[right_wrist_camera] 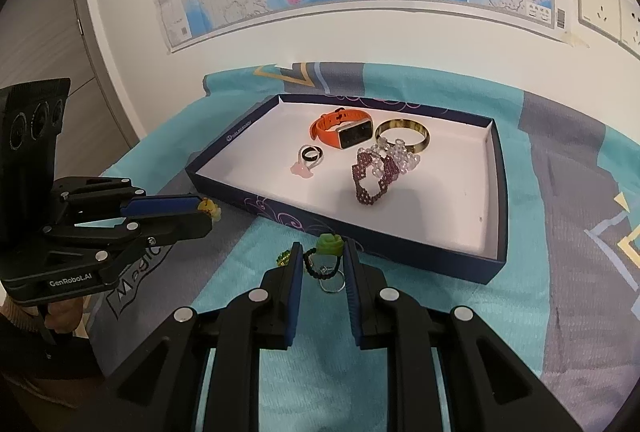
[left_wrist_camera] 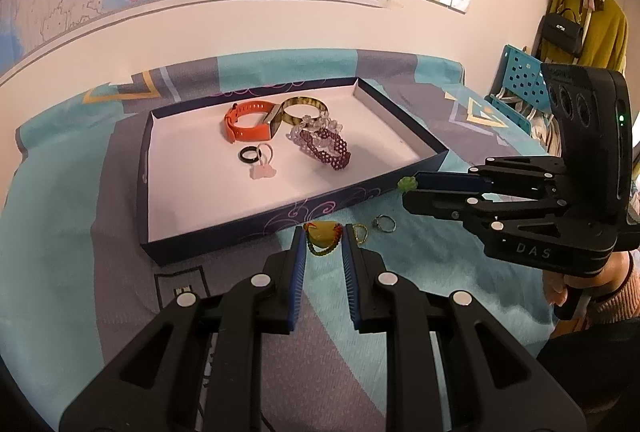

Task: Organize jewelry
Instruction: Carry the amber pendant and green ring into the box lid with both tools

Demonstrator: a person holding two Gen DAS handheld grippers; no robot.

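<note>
So both hands are mid-carry here. The left hand-held gripper (left_wrist_camera: 323,238) is pinched down almost shut on a yellow bead ring (left_wrist_camera: 322,237). The little loop sits right between the blue pads, lifted off the cloth rather than lying on it. The right hand-held gripper (right_wrist_camera: 320,256) does the same with a green flower ring (right_wrist_camera: 329,245); its dark beaded band hangs between the pads with the flower poking out at the tips. Narrow grips make sense, these things are tiny and would slip out of anything looser.

The box lid tray (left_wrist_camera: 248,228) sits on the blue patterned cloth (left_wrist_camera: 400,296) covering the tabletop, just ahead of both tips. It already has the bigger stuff grouped toward the back: orange smartwatch (left_wrist_camera: 249,122), amber bangle (left_wrist_camera: 304,109), purple bead bracelet (left_wrist_camera: 326,148) with a clear one tangled against it, and a black ring (left_wrist_camera: 249,155) touching a pink flower ring (left_wrist_camera: 264,168).

Still loose on the cloth near the tray's front wall: a silver ring (left_wrist_camera: 384,223) and a small gold ring (left_wrist_camera: 360,232). My guess is the held rings go over the wall next, by the other rings.
</note>
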